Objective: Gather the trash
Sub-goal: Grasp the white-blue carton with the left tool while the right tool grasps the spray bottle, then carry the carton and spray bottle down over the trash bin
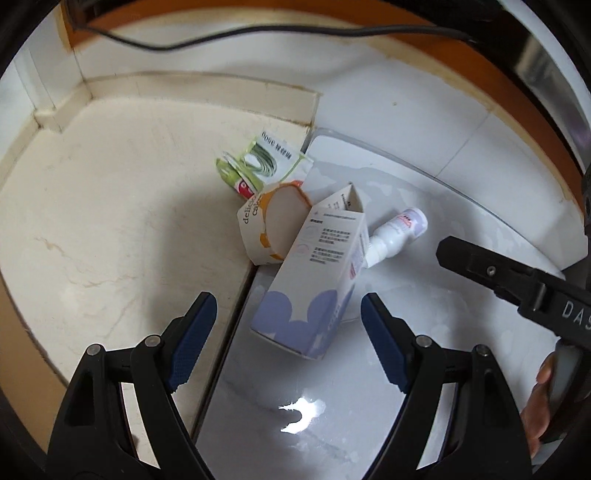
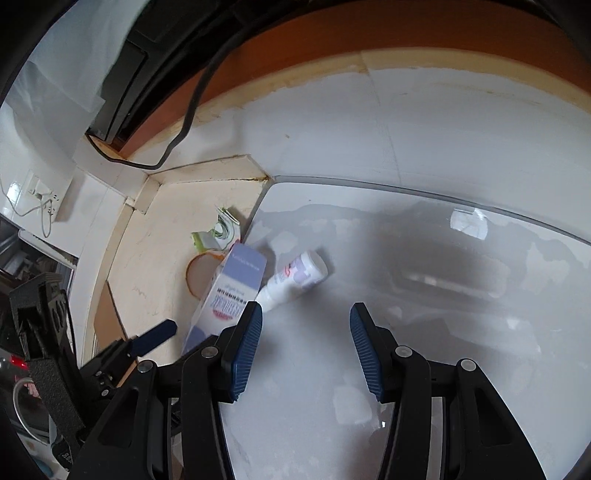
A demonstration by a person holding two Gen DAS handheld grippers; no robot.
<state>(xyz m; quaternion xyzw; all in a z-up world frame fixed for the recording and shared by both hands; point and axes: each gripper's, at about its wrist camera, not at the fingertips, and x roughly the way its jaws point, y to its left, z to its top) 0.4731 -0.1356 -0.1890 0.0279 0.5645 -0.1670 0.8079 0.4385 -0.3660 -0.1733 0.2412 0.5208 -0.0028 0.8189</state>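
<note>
A white and lilac carton point(image 1: 314, 280) lies tilted across the seam between a cream counter and a white glossy surface; the right wrist view shows the same carton point(image 2: 231, 291). My left gripper point(image 1: 288, 314) hangs open just above the carton's near end, blue pads on either side, not touching. Behind the carton lie an orange and white paper sleeve point(image 1: 271, 227), a green and white wrapper point(image 1: 258, 164) and a small white bottle point(image 1: 399, 232). My right gripper point(image 2: 304, 325) is open and empty over the white surface, just right of the bottle point(image 2: 295, 277).
A black cable point(image 1: 258, 31) runs along the orange wooden edge at the back. A cream ledge point(image 1: 203, 88) borders the counter. The other gripper's black body point(image 1: 517, 280) reaches in from the right, with a hand point(image 1: 539, 406) below it. A wall socket point(image 2: 40, 192) sits far left.
</note>
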